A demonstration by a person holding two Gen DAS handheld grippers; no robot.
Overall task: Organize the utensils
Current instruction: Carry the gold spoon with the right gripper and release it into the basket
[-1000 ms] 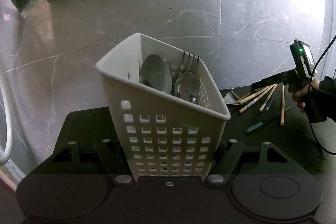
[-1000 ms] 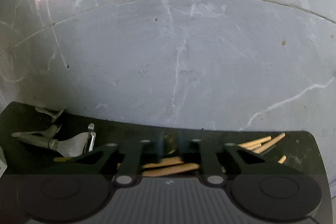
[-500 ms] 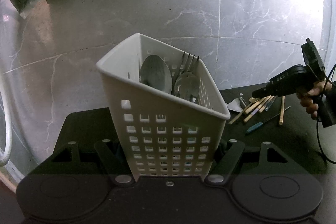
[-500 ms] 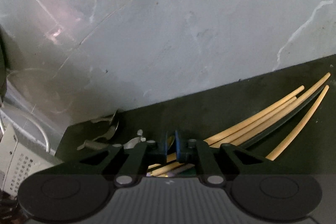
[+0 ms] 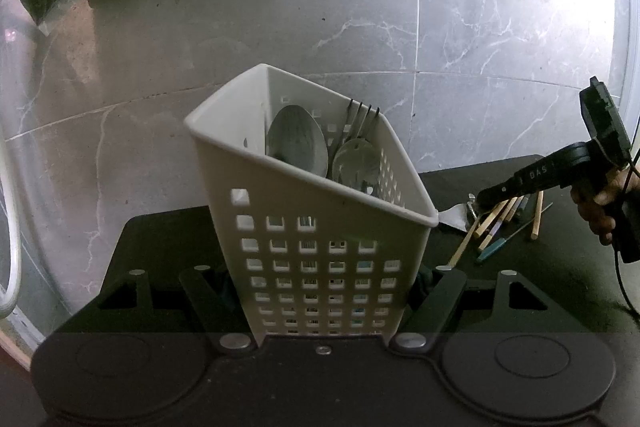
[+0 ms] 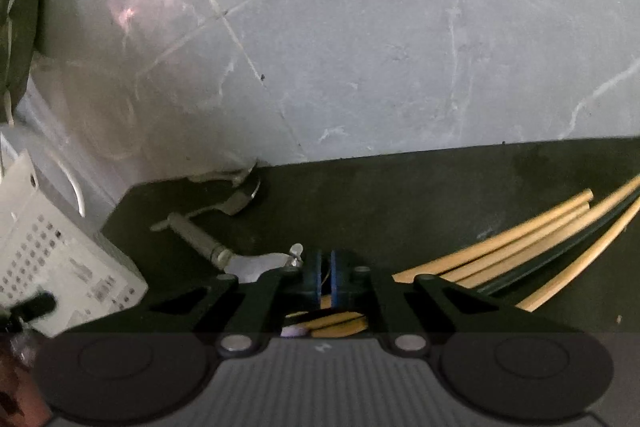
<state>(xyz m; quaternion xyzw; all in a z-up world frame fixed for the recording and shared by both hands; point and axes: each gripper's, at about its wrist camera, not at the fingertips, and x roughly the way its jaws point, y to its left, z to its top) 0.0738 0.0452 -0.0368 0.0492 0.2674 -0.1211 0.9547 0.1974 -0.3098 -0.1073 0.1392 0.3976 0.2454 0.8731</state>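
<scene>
The right claw [image 6: 325,277] is clenching, seemingly on a chopstick [image 6: 490,251] stretching rightward, while the left claw [image 5: 324,303] is gripping the caddy [image 5: 312,227]

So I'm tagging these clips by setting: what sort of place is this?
Probably a home floor rather than a kitchen counter: large grey marble-look tiles, a black mat with loose wooden chopsticks, and a white perforated plastic utensil caddy.

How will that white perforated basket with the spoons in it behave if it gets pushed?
The white basket looks like thin plastic, so probably light. It is tall, and the spoons stand high inside, so it may tip. The left gripper clamps its base, likely steadying it.
</scene>
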